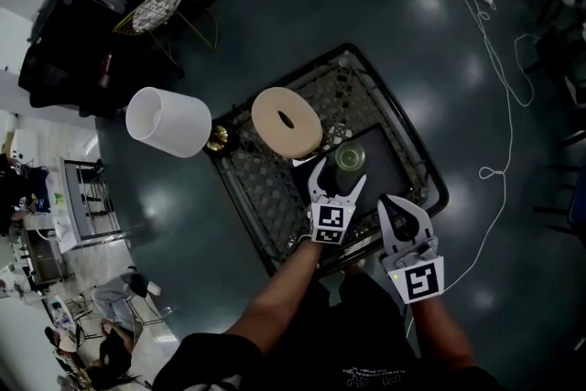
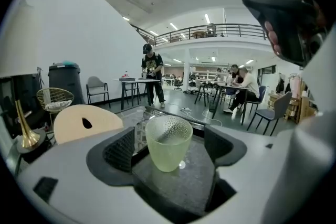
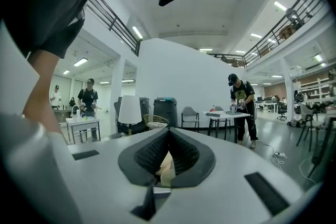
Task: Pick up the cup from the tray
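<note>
In the head view a dark mesh tray [image 1: 265, 188] stands on the glossy floor, and the pale green cup [image 1: 350, 157] sits upright on its darker right-hand part, beside a round tan disc [image 1: 286, 119] with a small slot; a lamp [image 1: 168, 122] with a white shade stands just off the tray's left edge; the left gripper [image 1: 339, 174] reaches over the tray with its jaws spread to either side of the cup, while the right gripper [image 1: 400, 208] hangs nearer the person at the tray's near edge, well short of the cup. In the left gripper view the cup [image 2: 168, 139] stands between the two dark ribbed pads [image 2: 119, 149], a gap showing on each side, so the jaws are apart and press on nothing; the cup rests on the tray's grey surface [image 2: 181, 189], with the tan disc [image 2: 86, 122] behind at the left. In the right gripper view the right gripper [image 3: 168, 134] has its jaws drawn together, tips meeting, nothing clamped; the lamp [image 3: 129, 109] stands beyond.
</note>
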{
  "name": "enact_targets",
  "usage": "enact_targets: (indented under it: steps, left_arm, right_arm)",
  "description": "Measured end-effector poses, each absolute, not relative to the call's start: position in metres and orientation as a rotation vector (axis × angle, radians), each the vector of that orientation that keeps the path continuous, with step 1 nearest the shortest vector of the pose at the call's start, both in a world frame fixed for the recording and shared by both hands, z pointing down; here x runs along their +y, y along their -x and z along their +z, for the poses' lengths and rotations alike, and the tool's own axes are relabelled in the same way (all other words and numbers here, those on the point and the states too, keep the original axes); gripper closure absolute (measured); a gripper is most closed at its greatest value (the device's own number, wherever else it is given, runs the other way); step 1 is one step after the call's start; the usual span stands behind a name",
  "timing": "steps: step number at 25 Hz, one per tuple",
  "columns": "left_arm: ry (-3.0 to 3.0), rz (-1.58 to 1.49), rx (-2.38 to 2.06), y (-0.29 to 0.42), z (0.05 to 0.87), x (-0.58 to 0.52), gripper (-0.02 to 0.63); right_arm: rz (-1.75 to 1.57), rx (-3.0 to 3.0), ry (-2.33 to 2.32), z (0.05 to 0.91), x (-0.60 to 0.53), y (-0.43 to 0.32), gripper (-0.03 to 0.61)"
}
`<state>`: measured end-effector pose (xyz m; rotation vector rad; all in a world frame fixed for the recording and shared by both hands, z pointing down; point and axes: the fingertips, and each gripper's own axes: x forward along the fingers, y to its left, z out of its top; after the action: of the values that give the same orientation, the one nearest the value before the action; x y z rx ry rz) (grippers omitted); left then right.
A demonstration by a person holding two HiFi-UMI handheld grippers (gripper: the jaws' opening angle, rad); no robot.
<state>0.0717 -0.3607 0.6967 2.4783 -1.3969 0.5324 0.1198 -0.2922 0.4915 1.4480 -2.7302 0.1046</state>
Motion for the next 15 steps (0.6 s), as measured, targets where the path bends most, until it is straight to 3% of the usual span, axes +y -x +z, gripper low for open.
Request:
enact_targets:
  steps: [15]
  left_arm:
    - [-2.467,0.542,-1.355,-0.084,0.728,-0.388,0.198]
  right_arm:
    - [0.151,-2.726,-1.457,0.496,-0.296,-0.130,0.569]
